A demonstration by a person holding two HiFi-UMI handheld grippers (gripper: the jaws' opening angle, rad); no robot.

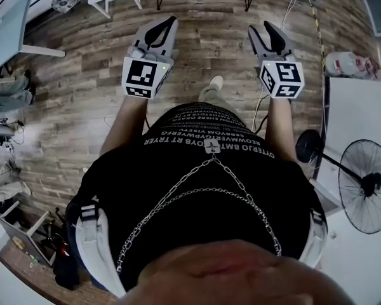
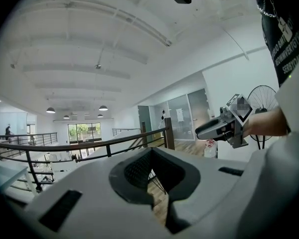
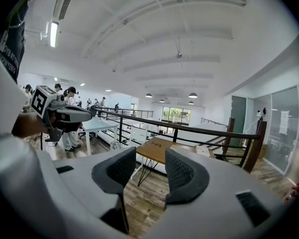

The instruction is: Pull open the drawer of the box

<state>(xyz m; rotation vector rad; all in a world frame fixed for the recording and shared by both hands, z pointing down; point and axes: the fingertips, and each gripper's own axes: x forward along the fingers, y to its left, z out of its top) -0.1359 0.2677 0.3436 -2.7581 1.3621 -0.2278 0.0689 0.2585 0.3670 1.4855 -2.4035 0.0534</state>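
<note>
L jaws: L gripper (image 2: 150,154) tips closed on each other, w/ a loop-shaped gap behind them. Nothing held; only floor (image 2: 158,200) shows thru.
R jaws: R gripper (image 3: 150,156) pads apart, nothing betw. them. Floor & a wood table (image 3: 156,147) show thru the gap.
Pose: both held out in front of the person, roughly level w/ each other, well apart, aimed fwd over bare planks. Marker cubes (image 1: 145,76) face the head cam.
Around: railing (image 3: 180,126) ahead, fan (image 1: 367,184) on the person's right.
Box/drawer: in no view. Neither gripper is near or aimed at anything like it.
Stage: my read is the task hasn't begun; the box has to be found & approached first.
Handling (guess, unseen): drawer prob. rigid, sliding straight out, light unless loaded. Box may be light enough to drag along w/ the pull, so one gripper likely has to brace the body while the other pulls.
Grip pt: handle, knob or front lip at mid-width, so the drawer doesn't skew & jam. Can't confirm any handle exists.
Next: L must open before it can take anything; R is ready as is.
</note>
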